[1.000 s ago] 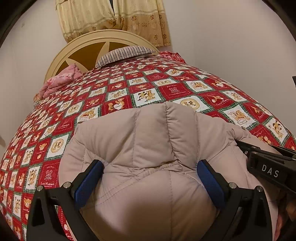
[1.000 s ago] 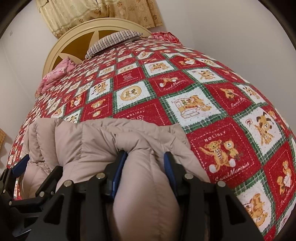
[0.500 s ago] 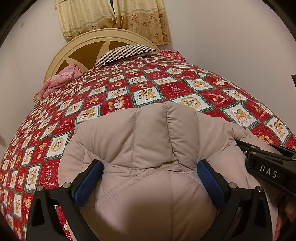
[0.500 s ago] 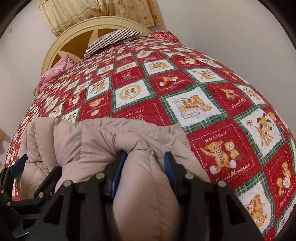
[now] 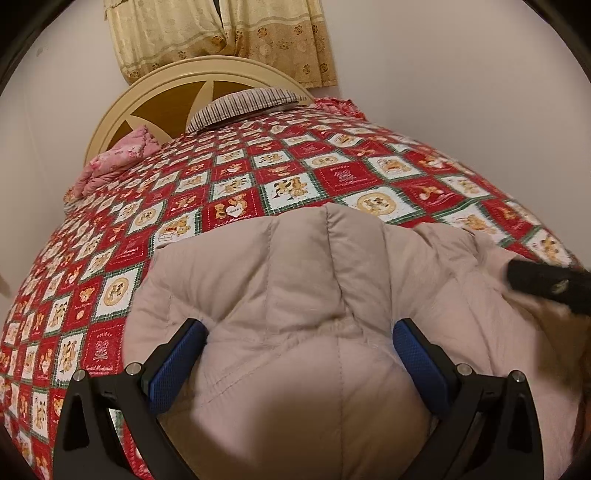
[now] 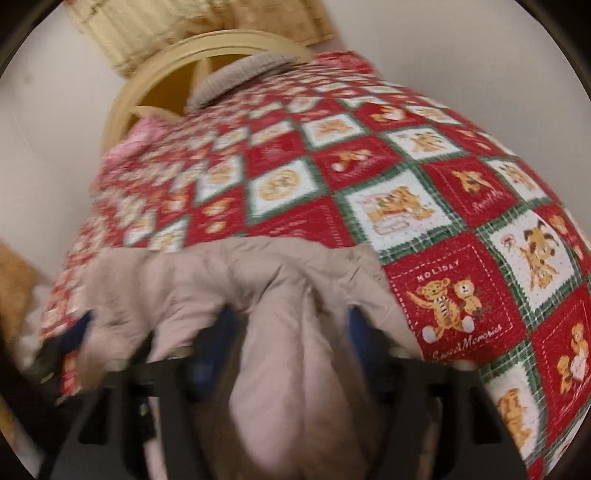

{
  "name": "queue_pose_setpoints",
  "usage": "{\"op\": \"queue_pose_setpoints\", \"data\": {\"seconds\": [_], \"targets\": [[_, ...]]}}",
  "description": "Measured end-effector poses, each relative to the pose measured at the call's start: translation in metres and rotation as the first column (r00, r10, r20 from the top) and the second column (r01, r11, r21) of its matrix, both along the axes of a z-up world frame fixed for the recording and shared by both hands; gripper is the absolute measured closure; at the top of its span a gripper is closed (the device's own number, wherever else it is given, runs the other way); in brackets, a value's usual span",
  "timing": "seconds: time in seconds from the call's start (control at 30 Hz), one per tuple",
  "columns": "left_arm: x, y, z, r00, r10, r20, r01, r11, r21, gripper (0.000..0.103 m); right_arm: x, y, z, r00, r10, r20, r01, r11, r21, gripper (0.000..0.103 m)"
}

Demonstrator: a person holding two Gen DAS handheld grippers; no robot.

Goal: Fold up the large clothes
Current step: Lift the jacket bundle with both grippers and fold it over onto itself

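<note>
1. Two grippers at the jacket (image 5: 295,295), which lies on the quilt (image 5: 258,177).
2. Left gripper (image 5: 299,354): jaws wide, blue pads against a puffy fold.
3. Right gripper (image 6: 288,343): blurred, jaws opening, a fold loose between them.
4. Beyond: pillow (image 5: 243,107), headboard (image 5: 155,96), curtain (image 5: 221,33).

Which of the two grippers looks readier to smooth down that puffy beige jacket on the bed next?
Probably the right gripper: its jaws are opening off the jacket, so it is coming free. The left gripper straddles a thick bulge and seems to hold the fold.
</note>
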State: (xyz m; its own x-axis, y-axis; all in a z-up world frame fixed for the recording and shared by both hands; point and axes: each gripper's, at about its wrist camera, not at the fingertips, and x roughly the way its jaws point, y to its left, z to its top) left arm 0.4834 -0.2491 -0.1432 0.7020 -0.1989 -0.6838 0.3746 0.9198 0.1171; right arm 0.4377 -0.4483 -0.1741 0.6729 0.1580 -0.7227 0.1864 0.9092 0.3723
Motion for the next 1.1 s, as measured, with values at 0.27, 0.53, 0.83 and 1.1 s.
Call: {"op": "queue_pose_setpoints", "data": {"seconds": [0.27,0.53,0.83,1.1], "targets": [[-0.062,0.099,0.014,1.0,-0.019,-0.004,0.018,0.985,-0.173,0.001,-0.028,-0.029,-0.002,0.997,0.066,-0.029,-0.066,0.998,0.002,0.001],[-0.043,0.127,-0.028,0.963,-0.138,-0.23,-0.002,0.854,-0.52,0.001,-0.019,-0.038,-0.036,0.983,0.183,-0.022,-0.171,0.951,0.257,0.003],[-0.043,0.106,-0.02,0.964,-0.17,-0.204,0.05,0.87,-0.49,0.026,-0.021,-0.031,-0.055,0.965,0.26,0.038,-0.246,0.847,0.471,0.035],[-0.092,0.149,0.047,0.988,-0.15,-0.032,0.128,0.921,-0.367,0.057,-0.055,0.015,-0.016,0.945,0.273,0.181,-0.326,0.829,0.454,0.066]]}}
